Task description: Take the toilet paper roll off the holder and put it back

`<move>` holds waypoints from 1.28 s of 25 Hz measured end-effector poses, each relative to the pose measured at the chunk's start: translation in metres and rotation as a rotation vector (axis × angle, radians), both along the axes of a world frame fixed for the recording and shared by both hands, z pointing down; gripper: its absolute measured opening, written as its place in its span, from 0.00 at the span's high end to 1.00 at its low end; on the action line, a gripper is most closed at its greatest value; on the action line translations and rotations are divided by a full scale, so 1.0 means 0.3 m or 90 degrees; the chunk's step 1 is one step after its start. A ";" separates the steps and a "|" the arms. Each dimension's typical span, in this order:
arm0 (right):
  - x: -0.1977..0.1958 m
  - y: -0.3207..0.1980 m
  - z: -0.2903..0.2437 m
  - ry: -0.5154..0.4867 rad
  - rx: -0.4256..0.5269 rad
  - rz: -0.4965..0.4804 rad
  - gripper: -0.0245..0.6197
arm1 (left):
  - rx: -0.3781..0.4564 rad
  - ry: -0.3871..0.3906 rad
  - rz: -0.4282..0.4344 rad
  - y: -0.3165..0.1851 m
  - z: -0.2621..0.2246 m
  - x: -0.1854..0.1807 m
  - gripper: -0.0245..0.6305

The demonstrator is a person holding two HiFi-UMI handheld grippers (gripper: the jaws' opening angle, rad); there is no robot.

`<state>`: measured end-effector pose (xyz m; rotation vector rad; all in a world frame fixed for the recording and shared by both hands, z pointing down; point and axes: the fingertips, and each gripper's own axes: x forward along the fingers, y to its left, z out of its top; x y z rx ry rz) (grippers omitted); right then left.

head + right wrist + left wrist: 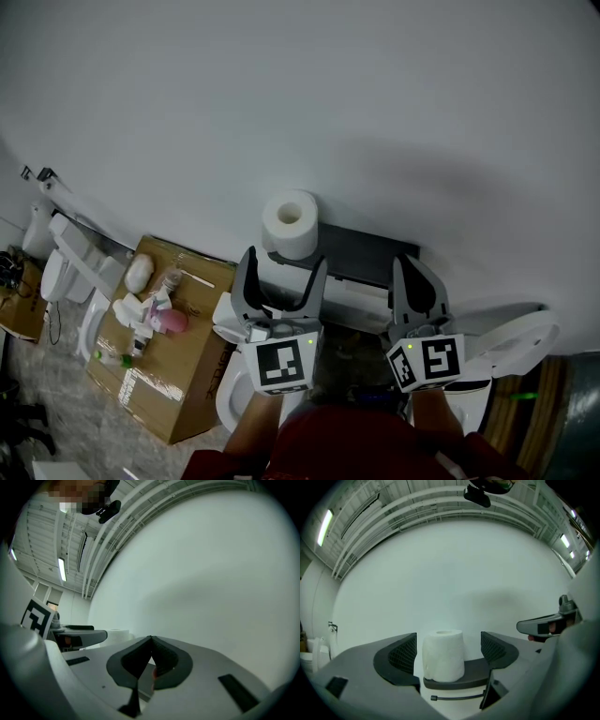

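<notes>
Backed by a plain white wall [375,112], with a cluttered cardboard box [178,375] on the floor well below and left of the holder [361,253], a dark grey shelf fixed to that wall.

Held just short of the holder's left end: the left gripper [285,267], jaws spread wide and flanking the toilet paper roll [291,223] without touching it (clear gaps on both sides in the left gripper view).

Poised in front of the holder's right half: the right gripper [150,641], jaws pressed together at the tips, nothing between them.

Standing upright on the holder's left end, core hole upward: the roll itself, gripped by neither tool.

Judged from that: either not yet lifted, or already lifted and set back. Impossible to say which from this moment alone. If not yet begun, everything left to do: closing on the roll, raising it clear of the holder, returning it. If already returned, nothing left but drawing the left gripper away from the holder.
</notes>
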<state>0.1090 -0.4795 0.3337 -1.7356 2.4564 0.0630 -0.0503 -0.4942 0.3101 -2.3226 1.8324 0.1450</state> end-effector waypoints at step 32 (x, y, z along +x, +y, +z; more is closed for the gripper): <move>-0.041 0.040 0.069 0.031 -0.028 -0.034 0.95 | -0.099 0.019 -0.008 0.093 0.225 0.014 0.94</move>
